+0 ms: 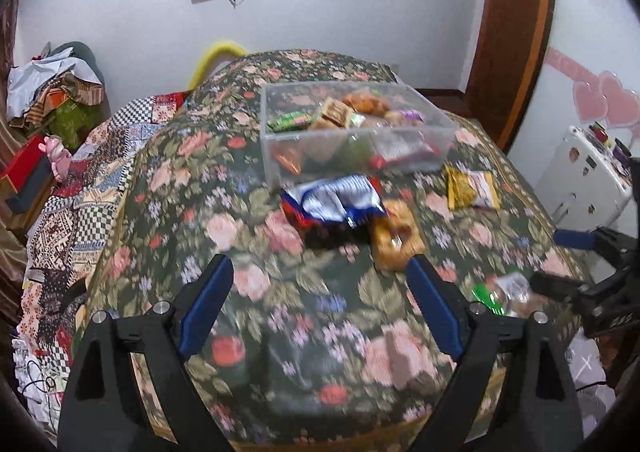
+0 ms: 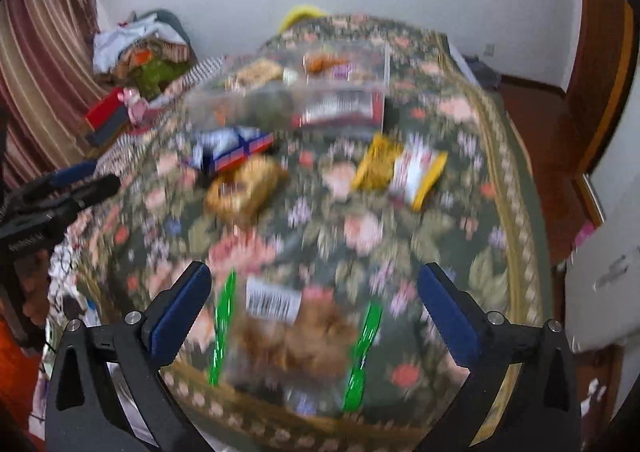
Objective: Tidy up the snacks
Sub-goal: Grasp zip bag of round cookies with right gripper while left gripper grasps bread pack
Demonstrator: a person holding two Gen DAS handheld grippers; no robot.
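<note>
A clear plastic box point(image 1: 276, 156) with several snack packets stands at the far side of a floral-cloth table point(image 1: 256, 236). In front of it lie a blue-white-red packet point(image 1: 334, 200), a brown biscuit pack point(image 1: 394, 238) and a yellow packet point(image 1: 472, 188). My left gripper point(image 1: 320, 284) is open and empty above the cloth, short of the blue packet. My right gripper point(image 2: 314, 294) is open over a clear, green-edged snack pack point(image 2: 296, 332) near the table's front edge; its fingers stand either side, apart from it. The right view is blurred. The box point(image 2: 352, 108) shows there too.
A bed with patterned quilts point(image 1: 80, 204) and piled clothes lies left of the table. A white fridge point(image 1: 588, 180) stands to the right, with a wooden door frame point(image 1: 516, 32) behind. A screen hangs on the back wall.
</note>
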